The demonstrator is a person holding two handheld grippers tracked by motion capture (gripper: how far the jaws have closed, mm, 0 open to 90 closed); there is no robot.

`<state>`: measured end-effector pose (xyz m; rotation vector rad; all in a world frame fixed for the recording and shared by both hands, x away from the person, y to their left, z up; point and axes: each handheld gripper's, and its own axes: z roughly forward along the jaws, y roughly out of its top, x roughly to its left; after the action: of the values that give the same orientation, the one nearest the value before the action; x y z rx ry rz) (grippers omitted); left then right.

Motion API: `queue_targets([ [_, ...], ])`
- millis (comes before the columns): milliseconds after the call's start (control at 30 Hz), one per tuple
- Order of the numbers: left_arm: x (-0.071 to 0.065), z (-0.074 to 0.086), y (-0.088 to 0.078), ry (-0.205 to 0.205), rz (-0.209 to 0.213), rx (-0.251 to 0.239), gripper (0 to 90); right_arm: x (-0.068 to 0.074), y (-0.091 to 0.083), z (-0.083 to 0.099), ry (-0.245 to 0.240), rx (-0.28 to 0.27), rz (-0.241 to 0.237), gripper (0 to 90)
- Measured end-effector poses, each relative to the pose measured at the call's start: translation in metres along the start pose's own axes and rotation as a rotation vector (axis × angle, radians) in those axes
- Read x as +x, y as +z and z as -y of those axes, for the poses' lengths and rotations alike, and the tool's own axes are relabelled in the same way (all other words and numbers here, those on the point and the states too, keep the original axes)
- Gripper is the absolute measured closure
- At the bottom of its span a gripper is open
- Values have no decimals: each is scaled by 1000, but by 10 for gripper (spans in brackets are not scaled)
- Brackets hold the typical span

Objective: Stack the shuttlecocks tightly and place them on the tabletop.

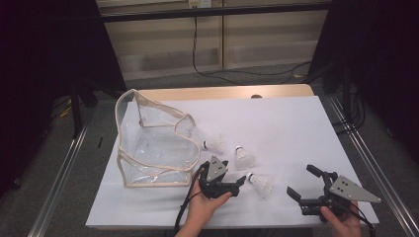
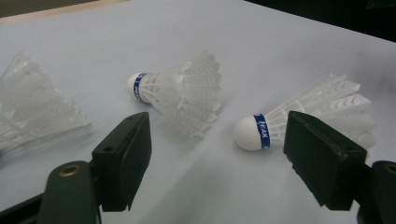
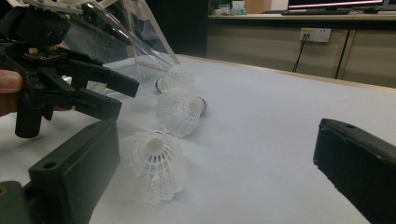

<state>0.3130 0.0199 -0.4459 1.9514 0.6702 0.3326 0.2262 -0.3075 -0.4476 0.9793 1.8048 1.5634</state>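
Observation:
Three white shuttlecocks lie on the white sheet [image 1: 281, 123]: one by the bag [image 1: 215, 144], a middle one [image 1: 244, 158] and a near one [image 1: 262, 183]. My left gripper [image 1: 234, 173] stands open just left of the near one, a hand holding it. In the left gripper view its jaws [image 2: 217, 135] frame the middle shuttlecock [image 2: 187, 91] and the near shuttlecock [image 2: 308, 119], touching neither. My right gripper [image 1: 302, 180] is open to the right of the near shuttlecock. The right gripper view shows that shuttlecock [image 3: 156, 165] beside its left jaw, with the left gripper [image 3: 116, 93] beyond.
A clear plastic bag with beige trim [image 1: 153, 143] stands open on the left part of the sheet, also seen at the back of the right gripper view as the bag [image 3: 121, 32]. The wooden table edge [image 1: 222, 92] runs along the far side. Metal rails flank the table.

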Motion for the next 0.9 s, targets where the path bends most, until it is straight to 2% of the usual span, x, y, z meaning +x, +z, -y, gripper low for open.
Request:
queue_targets([
  [400,-1,1,1,-9,42,4,142,0,0,0,0,1,0,0],
  [567,-1,1,2,-1,51,8,123,0,0,0,1,2,1,0],
  [633,-1,1,1,20,44,14,122,0,0,0,2,1,1,0],
  [700,-2,1,1,11,48,13,122,0,0,0,3,1,1,0],
  [833,-3,1,0,2,71,8,109,0,0,0,5,4,-2,0],
  [900,-4,0,-1,12,87,15,96,0,0,0,-4,9,0,0],
])
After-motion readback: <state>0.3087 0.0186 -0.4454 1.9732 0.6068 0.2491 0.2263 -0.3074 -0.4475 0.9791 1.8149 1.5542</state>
